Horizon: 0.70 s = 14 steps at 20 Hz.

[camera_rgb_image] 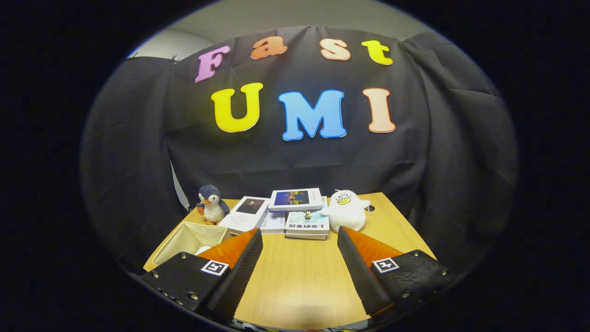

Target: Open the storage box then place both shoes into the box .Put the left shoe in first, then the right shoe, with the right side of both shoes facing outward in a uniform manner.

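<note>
My gripper (299, 236) is held above the wooden table (299, 272), open, with only bare tabletop between its two fingers. A beige fabric storage box (186, 237) stands open-topped on the table to the left, partly behind the left finger (244, 258). Something white (203, 249) peeks out inside the box right beside that finger; I cannot tell what it is.
Beyond the fingers, stacked books (295, 212) lie along the table's back edge. A penguin plush (211, 204) stands at their left and a white duck plush (345, 210) at their right. Black cloth walls close in the table at the back and both sides.
</note>
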Available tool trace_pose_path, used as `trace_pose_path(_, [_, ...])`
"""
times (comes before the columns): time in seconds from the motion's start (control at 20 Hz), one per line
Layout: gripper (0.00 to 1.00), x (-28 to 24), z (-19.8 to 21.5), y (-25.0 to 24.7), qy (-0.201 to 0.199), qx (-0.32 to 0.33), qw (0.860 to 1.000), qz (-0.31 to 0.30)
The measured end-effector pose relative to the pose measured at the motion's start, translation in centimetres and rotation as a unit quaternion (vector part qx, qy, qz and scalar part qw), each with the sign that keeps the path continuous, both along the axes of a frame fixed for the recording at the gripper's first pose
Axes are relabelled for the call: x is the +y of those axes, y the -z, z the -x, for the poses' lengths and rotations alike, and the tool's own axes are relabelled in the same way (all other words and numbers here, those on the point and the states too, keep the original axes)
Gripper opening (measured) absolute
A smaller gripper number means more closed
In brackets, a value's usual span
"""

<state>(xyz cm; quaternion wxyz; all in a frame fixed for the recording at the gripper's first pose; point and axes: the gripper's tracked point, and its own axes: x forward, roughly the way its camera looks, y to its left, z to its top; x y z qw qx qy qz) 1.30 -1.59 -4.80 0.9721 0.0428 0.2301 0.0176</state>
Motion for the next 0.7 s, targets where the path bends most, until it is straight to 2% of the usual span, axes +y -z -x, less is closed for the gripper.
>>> trace_pose_path(0.25, [0.98,-3.1,0.7,-0.6,0.019,-0.054,0.998,0.016])
trace_pose_path(0.7, [0.98,-4.8,1.5,-2.6,0.032,-0.087,0.995,0.021])
